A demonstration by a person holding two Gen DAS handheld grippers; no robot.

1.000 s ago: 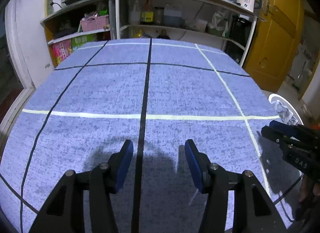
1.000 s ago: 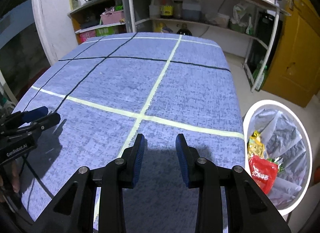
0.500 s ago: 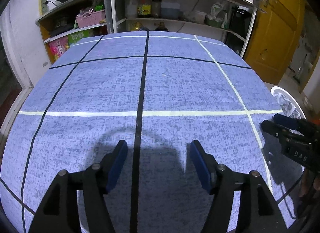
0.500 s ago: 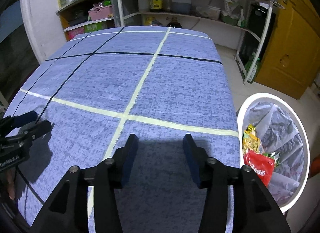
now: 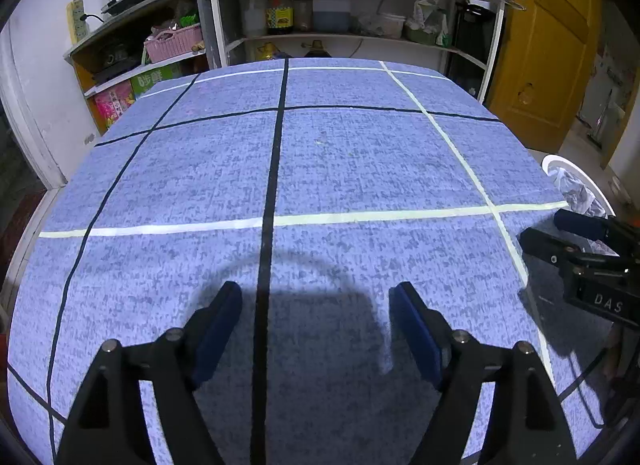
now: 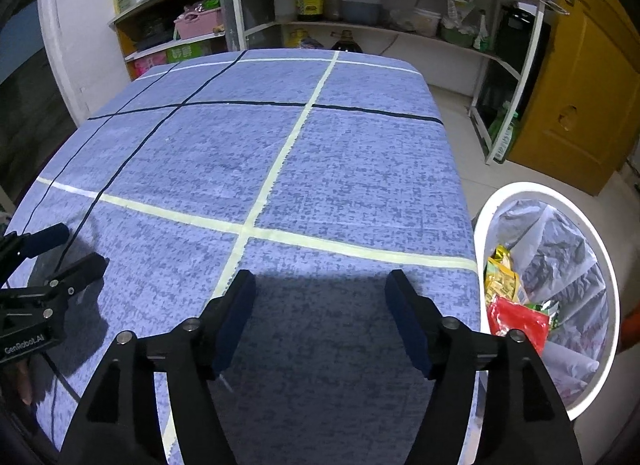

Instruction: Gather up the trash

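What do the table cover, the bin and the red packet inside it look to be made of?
Table cover: looks like woven cloth, matte, with a mottled blue weave and taped lines.
Bin: probably smooth white plastic, judging by its even rim; a thin crinkled translucent liner sits inside.
Red packet: seems glossy plastic film, creased and shiny.

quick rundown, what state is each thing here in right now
left tool: jaws opening, nothing between them
right tool: jaws opening, nothing between them
white round trash bin: lidless, lined with a bag, on the floor beside the table
red snack wrapper: lying inside the bin
yellow snack wrapper: lying inside the bin
blue taped tablecloth: flat, no trash visible on it
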